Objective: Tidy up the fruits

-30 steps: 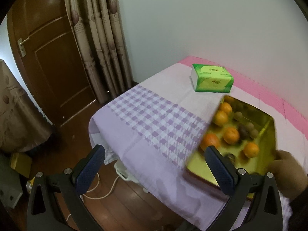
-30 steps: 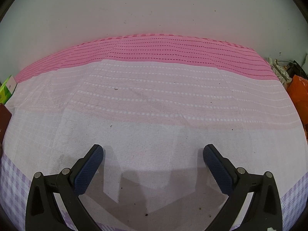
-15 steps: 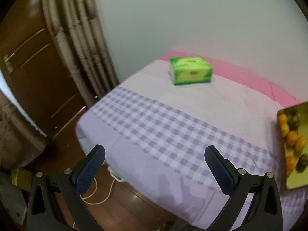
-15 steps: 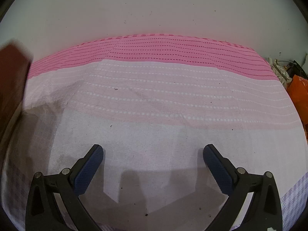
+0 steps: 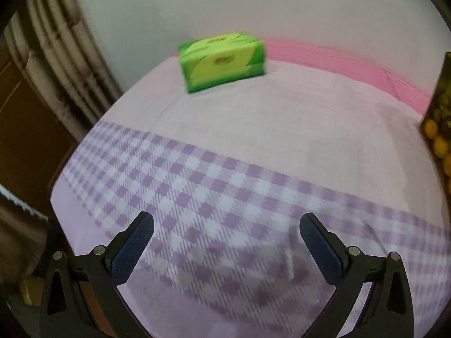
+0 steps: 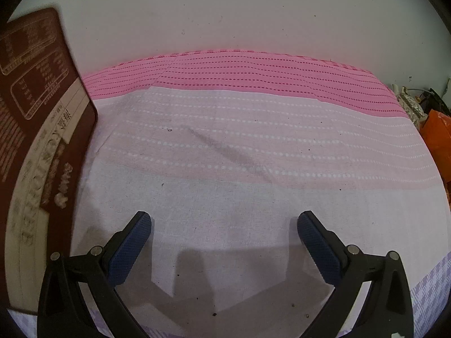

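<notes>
We find the left gripper point(image 5: 227, 231) and right gripper point(image 6: 224, 229) both spread wide and empty over the tablecloth point(image 5: 253, 129). The fruits point(image 5: 438, 138) sit in a gold tray point(image 5: 444, 67) at the frame's right edge, tilted. We judge no sorting begun; all remains.

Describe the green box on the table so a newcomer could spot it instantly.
Start at the table draped in a lilac checked and pink cloth in the left wrist view. Go to its far end, near the white wall and beige curtain. There sits a bright green rectangular tissue box with yellow-green panels, the only boxed item standing alone on the cloth.
</notes>
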A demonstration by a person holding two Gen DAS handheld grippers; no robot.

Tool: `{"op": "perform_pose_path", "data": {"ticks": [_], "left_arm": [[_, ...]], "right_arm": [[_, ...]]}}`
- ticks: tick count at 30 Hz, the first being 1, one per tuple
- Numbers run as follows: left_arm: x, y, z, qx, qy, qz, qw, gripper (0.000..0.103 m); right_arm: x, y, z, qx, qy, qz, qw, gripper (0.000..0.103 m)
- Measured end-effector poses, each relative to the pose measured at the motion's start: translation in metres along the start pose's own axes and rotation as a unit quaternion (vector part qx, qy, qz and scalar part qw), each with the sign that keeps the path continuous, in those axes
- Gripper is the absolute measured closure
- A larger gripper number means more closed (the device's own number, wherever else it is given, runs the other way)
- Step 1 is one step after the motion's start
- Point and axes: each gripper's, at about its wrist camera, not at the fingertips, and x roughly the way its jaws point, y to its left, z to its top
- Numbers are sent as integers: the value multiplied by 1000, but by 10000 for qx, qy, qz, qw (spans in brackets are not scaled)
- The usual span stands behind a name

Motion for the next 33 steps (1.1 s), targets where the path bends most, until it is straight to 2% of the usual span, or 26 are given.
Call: {"op": "perform_pose_path", "data": {"ticks": [6,14,30,33], "left_arm": [[12,15,-4,-264,-430,444,9977,0],[26,41,-6,-969,-113,545,9937,0],[26,41,-8,-967,-115,525,9939,0],[26,43,-6,-949,56,520,9941,0]], "right_arm": [[0,0,0,-1,5,2,10000,0],[1,1,2,13,4,-4,10000,0],[1,1,2,7,5,1,10000,0],[1,1,1,7,5,0,10000,0]]}}
